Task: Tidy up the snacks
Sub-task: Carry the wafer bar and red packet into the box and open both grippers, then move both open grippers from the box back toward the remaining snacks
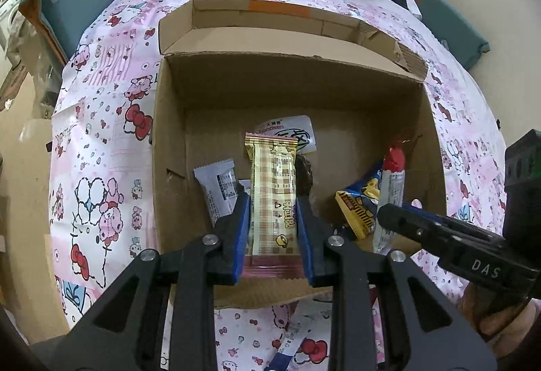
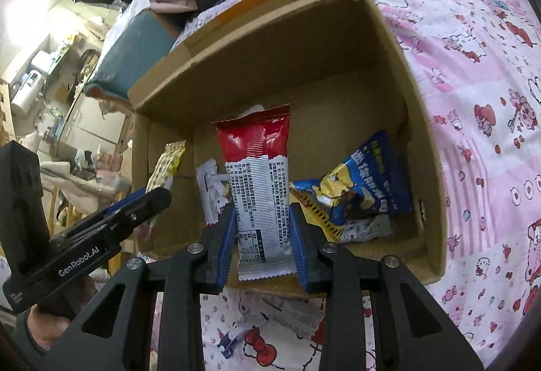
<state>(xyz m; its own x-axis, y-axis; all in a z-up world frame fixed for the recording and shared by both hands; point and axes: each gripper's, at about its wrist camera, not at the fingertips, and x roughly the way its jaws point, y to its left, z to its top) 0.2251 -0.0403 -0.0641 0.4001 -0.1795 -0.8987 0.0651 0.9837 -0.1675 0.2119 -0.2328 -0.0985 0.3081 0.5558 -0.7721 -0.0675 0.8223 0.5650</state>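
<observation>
Left wrist view — fingers (image 1: 245, 218) clench the yellow bar (image 1: 273, 198); right fingers (image 2: 297, 235) clench the red-white packet (image 2: 260, 185) over the box (image 1: 169, 120).

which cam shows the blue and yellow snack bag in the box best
The right wrist view: the blue and yellow snack bag lies nearly whole against the cardboard box's right wall, print facing the camera. In the left wrist view the bag shows only partly, cut off by the right gripper and the red and white packet it holds.

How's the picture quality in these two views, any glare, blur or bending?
Left wrist view: sharp, evenly lit, fisheye bows the cardboard box walls, dark corners. Right wrist view: blown-out bright patch at upper left, slight sheen on the red and white packet, box floor shadowed.
</observation>
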